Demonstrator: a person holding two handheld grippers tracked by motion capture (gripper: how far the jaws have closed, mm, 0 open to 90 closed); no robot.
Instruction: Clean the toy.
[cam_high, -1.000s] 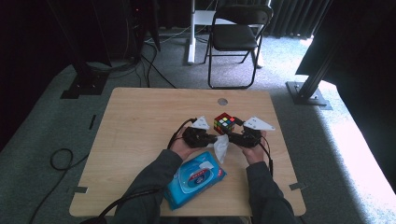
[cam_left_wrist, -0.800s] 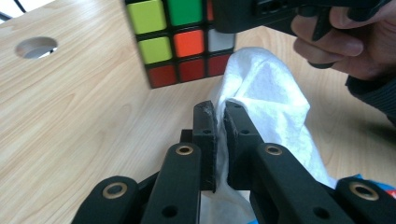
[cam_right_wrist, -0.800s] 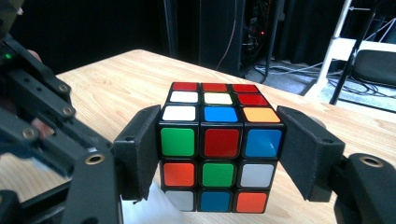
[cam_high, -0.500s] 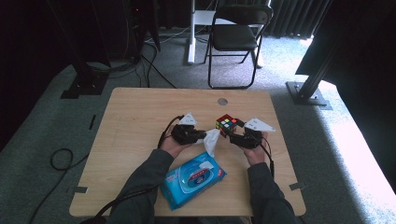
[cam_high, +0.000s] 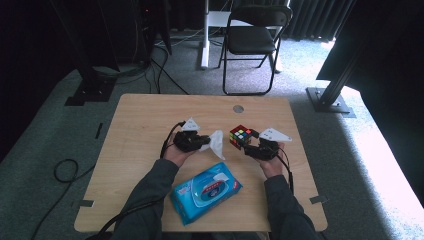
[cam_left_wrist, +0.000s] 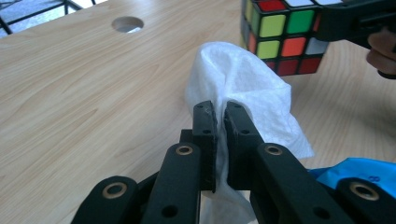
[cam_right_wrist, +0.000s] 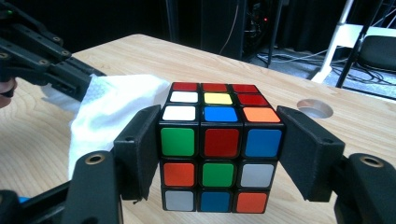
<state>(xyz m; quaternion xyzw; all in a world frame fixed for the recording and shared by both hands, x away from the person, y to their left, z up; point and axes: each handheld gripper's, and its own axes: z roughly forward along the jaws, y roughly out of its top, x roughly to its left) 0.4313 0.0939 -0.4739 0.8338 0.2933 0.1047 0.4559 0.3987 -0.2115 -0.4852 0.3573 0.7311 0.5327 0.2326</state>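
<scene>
A scrambled Rubik's cube (cam_high: 240, 136) (cam_right_wrist: 219, 116) stands right of the table's middle. My right gripper (cam_high: 249, 146) (cam_right_wrist: 218, 156) is shut on the cube, one jaw pressed on each side. To its left, my left gripper (cam_high: 205, 142) (cam_left_wrist: 219, 112) is shut on a crumpled white wipe (cam_high: 218, 142) (cam_left_wrist: 243, 84). The wipe hangs just short of the cube (cam_left_wrist: 280, 37), a small gap apart. From the right gripper view, the wipe (cam_right_wrist: 112, 107) lies beside the cube's left face, with the left gripper's fingers (cam_right_wrist: 65, 74) behind it.
A blue pack of wet wipes (cam_high: 206, 190) (cam_left_wrist: 357, 169) lies near the front edge of the wooden table (cam_high: 140, 120), between the person's forearms. A round hole (cam_high: 238, 108) sits at the table's back. A folding chair (cam_high: 252, 35) stands beyond the table.
My left gripper has drawn the wipe leftward, away from the cube. The right gripper and cube have stayed nearly in place.
</scene>
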